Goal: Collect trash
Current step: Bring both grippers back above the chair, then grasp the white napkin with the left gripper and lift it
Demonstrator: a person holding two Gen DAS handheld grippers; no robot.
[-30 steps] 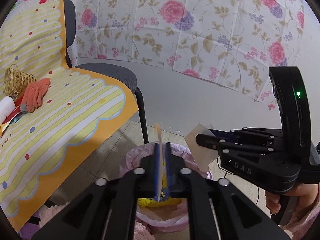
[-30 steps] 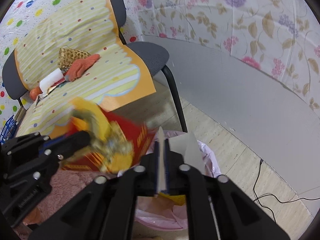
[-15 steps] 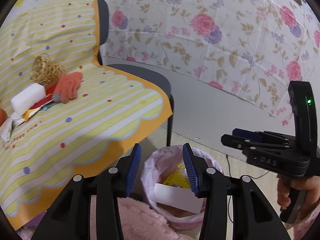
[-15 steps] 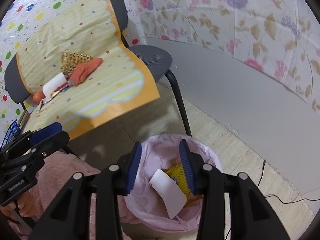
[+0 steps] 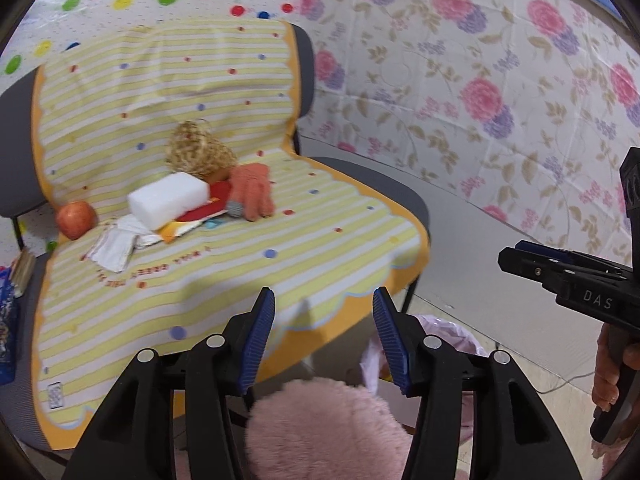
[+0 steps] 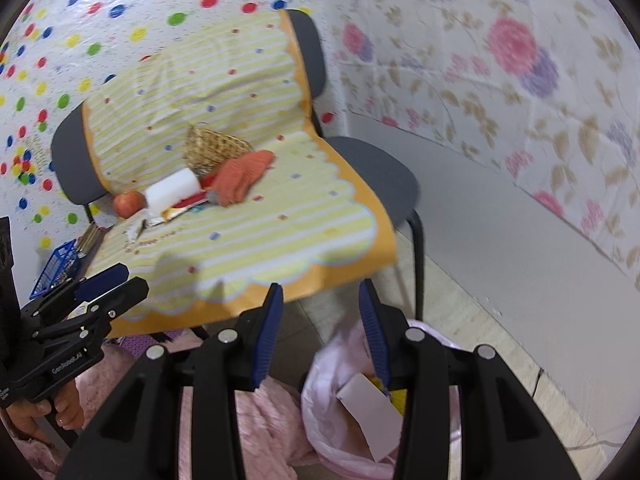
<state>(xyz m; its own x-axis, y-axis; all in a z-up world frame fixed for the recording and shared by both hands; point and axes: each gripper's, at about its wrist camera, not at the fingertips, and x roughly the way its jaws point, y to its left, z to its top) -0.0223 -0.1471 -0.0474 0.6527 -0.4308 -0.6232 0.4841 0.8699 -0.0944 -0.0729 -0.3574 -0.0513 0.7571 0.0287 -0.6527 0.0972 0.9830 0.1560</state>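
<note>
Floral and polka-dot sheeting covers the walls [image 5: 460,92]; pale plank floor [image 6: 496,344] below. Two grey chairs [image 6: 372,168] side by side, draped with a yellow-striped, orange-edged cloth [image 5: 224,264]. On the cloth, near the backrest: woven basket [image 5: 200,150], orange knit glove [image 5: 252,190] just beside it, white foam block [image 5: 170,198] lying on a red packet [image 5: 212,202], folded white cloth [image 5: 116,246], apple [image 5: 76,219] at the far left of the group. Blue crate [image 6: 56,266] at the chair's left end.

Pink-lined trash bin [image 6: 352,412] on the floor by the chair leg, low in the right wrist view; white paper [image 6: 368,412] and something yellow inside. Pink fluffy fabric [image 5: 320,428] low in the frame.

Left gripper [image 5: 323,340]: jaws spreading wider, nothing between them, pointed at the cloth's front edge. Right gripper [image 6: 320,336]: jaws apart, empty, above the bin's rim.
</note>
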